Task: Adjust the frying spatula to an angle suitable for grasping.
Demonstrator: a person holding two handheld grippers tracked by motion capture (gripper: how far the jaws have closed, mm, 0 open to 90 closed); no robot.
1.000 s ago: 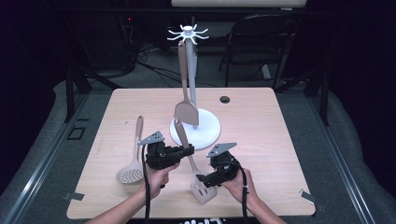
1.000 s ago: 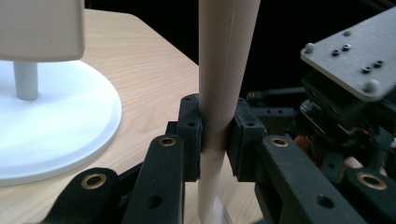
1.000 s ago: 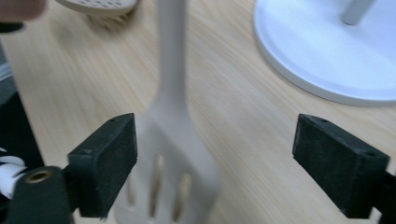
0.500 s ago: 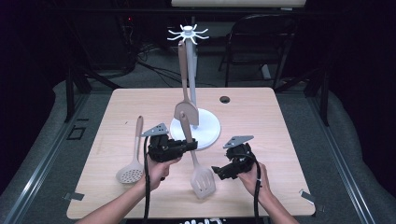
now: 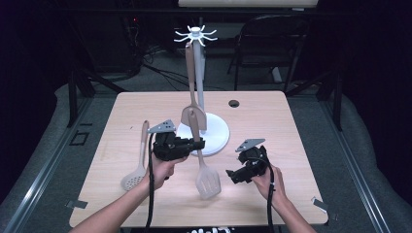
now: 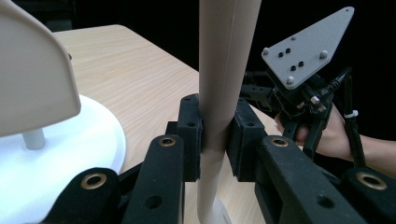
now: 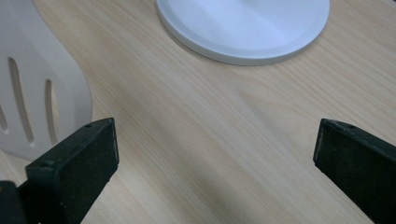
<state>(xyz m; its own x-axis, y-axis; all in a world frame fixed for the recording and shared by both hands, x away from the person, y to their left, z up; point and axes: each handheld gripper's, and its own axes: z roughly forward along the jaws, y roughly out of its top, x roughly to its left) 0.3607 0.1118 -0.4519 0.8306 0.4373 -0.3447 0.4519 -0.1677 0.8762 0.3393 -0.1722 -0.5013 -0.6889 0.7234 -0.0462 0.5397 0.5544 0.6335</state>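
Left tongs (image 5: 198, 143): clamping on the handle of the slotted spatula (image 5: 208, 179), pads pressing it from both sides in the left gripper view (image 6: 216, 135).
Left hand (image 5: 165, 167): gripping the tool from below, forearm coming in from the bottom edge, tongs pointing level toward the right tongs.
Slotted spatula: hanging almost upright in the left tongs, handle end rising above them, slotted blade sitting below them near the bench (image 5: 272, 116); whether it is touching the bench cannot be told.
Right tongs (image 5: 232, 176): standing wide apart with nothing between them, having just been opening; bare bench lying between the pads in the right gripper view (image 7: 215, 154).
Right hand (image 5: 268, 179): holding its tool low over the bench, tongs aiming toward the spatula blade, just apart from it.
White stand (image 5: 197, 87): rising beyond the left tongs, its round base (image 5: 216, 136) just behind them, another spatula (image 5: 190, 82) hanging on it.
Skimmer spoon (image 5: 138, 162): lying on the bench on the outer side of the left tongs.
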